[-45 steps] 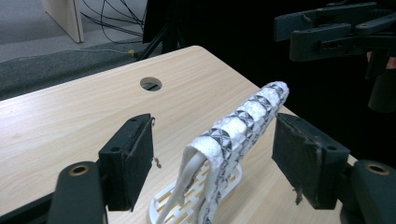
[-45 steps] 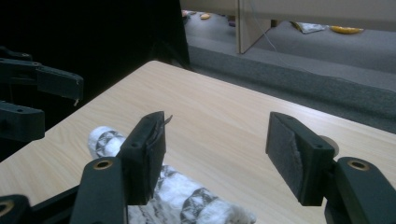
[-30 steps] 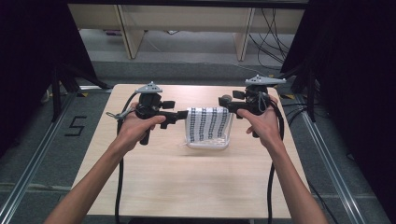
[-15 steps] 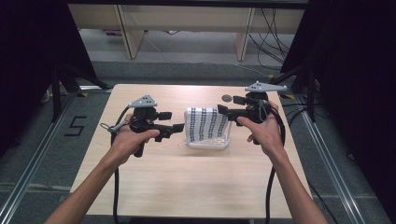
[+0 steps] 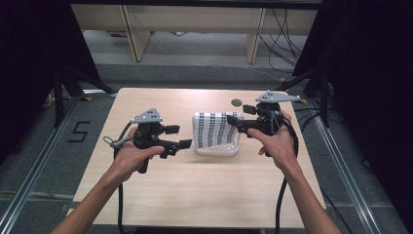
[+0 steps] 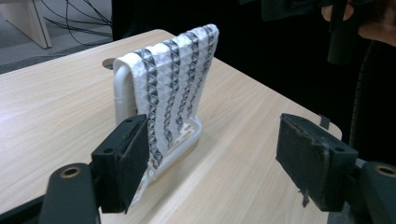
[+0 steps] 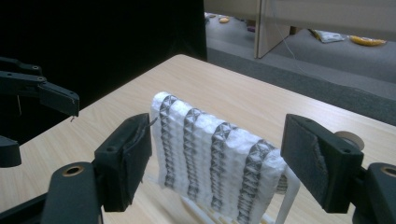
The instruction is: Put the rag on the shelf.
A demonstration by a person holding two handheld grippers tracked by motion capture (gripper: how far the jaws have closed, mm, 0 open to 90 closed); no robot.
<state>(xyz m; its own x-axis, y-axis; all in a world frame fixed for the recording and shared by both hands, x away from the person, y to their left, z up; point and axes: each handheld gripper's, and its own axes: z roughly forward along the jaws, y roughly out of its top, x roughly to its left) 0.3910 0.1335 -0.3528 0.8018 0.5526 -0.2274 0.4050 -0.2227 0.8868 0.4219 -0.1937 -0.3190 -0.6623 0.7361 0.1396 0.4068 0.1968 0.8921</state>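
Note:
A white cloth with dark patterned stripes (image 5: 215, 129) hangs over a white rack (image 5: 216, 150) at the middle of the table. In the left gripper view the cloth (image 6: 175, 88) drapes down over the upright rack loop (image 6: 122, 88). My left gripper (image 5: 179, 137) stands open just left of the rack, not touching it and holding nothing. My right gripper (image 5: 232, 123) is open at the cloth's upper right edge; its jaws straddle the cloth's top (image 7: 210, 149) without closing on it. The left gripper (image 7: 42, 93) also appears at the far left of the right gripper view.
The wooden table (image 5: 209, 195) has a round cable hole (image 5: 236, 102) behind the rack. Cables trail from both grippers off the near edge. Shelf legs and loose cables stand on the floor beyond the table, with dark curtains on both sides.
My left gripper has drawn back from the cloth's left edge, leftward and toward the person. My right gripper has shifted slightly nearer. The cloth now hangs on the rack.

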